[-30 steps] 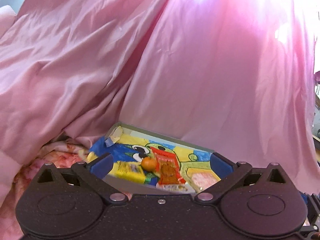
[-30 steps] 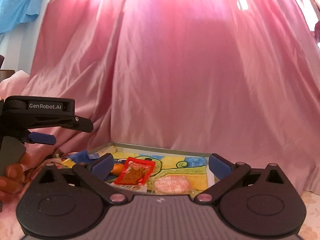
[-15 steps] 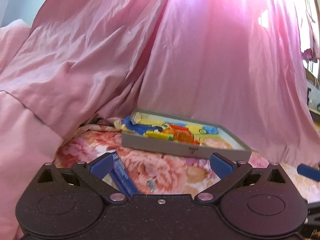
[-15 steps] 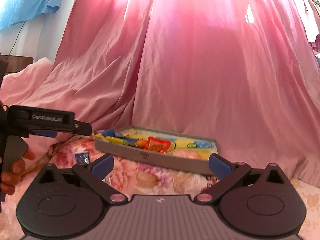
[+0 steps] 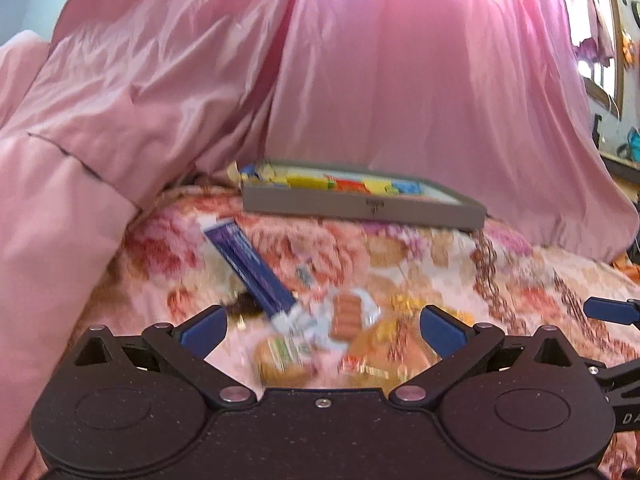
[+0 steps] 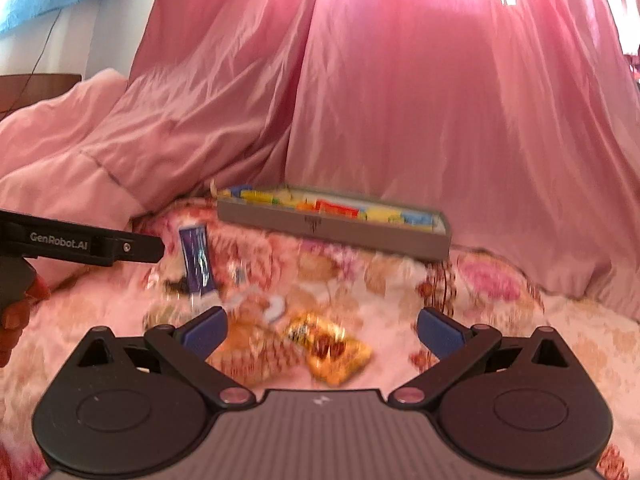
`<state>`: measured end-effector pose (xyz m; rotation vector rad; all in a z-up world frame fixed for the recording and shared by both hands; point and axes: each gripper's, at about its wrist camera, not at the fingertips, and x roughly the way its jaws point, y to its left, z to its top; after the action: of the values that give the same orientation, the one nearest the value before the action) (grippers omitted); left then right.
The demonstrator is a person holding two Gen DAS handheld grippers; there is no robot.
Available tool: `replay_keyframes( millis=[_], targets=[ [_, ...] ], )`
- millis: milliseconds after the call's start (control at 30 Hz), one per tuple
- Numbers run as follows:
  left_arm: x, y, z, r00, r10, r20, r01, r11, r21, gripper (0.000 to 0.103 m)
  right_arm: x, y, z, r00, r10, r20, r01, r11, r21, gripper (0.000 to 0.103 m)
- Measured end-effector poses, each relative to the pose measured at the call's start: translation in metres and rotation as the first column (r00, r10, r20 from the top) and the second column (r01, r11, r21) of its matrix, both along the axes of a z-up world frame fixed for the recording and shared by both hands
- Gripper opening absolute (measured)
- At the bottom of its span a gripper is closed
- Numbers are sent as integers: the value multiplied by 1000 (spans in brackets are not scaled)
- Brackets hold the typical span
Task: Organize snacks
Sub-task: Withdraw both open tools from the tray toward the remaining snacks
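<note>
Pink drapery (image 5: pixel 400 80) closes off the back and left of a floral bedspread (image 5: pixel 520 280). At its far edge a shallow grey tray (image 5: pixel 360 206) is set, with bright snack packets seen over its rim. Nearer, loose snacks are scattered: a blue packet (image 5: pixel 252 268), a sausage pack (image 5: pixel 346 316) and a golden wrapper (image 6: pixel 332 348). Open cloth is left between tray and pile. The left gripper (image 5: pixel 322 322) and right gripper (image 6: pixel 320 326) are held spread wide, empty, above the pile.
</note>
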<state>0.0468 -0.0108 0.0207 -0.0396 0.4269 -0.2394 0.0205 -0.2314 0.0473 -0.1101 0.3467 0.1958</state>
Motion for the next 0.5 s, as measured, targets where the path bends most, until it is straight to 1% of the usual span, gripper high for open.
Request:
replay_keyframes(
  millis=[300, 500],
  targets=[
    [-2, -11, -28, 993, -73, -88, 77, 996, 46, 102, -5, -9, -30, 989, -38, -146, 39, 999, 5, 103],
    [0, -13, -40, 985, -101, -138, 107, 993, 40, 102, -2, -10, -41, 978, -51, -202, 49, 999, -12, 103]
  ],
)
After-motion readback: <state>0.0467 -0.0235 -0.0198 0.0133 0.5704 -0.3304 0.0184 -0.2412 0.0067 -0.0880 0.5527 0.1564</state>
